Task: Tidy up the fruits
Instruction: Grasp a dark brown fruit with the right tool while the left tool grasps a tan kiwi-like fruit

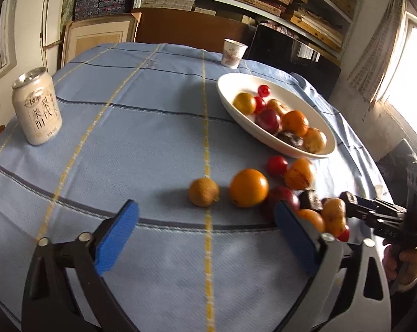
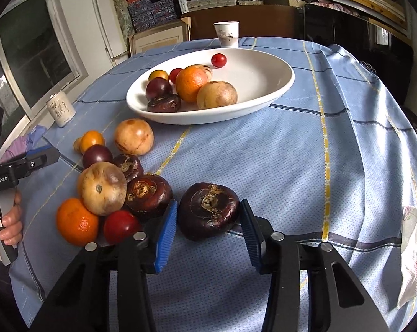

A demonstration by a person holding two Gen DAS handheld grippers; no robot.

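A white oval bowl [image 2: 275, 88] holds several fruits; it also shows in the left wrist view [image 1: 230, 83]. Loose fruits lie on the cloth before it: an orange [image 1: 248, 187], a small tan fruit [image 1: 203, 191], a cherry tomato [image 1: 276, 165] and others. My left gripper [image 1: 205, 217] is open and empty, just short of the tan fruit and orange. My right gripper [image 2: 208, 218] is shut on a dark brown water chestnut [image 2: 208, 210] resting at the cloth, beside a pile with a tan fruit [image 2: 102, 188], a tangerine [image 2: 76, 221] and another water chestnut [image 2: 147, 195].
A drink can [image 1: 38, 106] stands at the left of the blue checked tablecloth [image 1: 125, 138]. A paper cup [image 1: 233, 53] stands behind the bowl at the far edge. A folded patterned cloth [image 2: 413, 257] lies at the right. Shelves and boxes stand behind the table.
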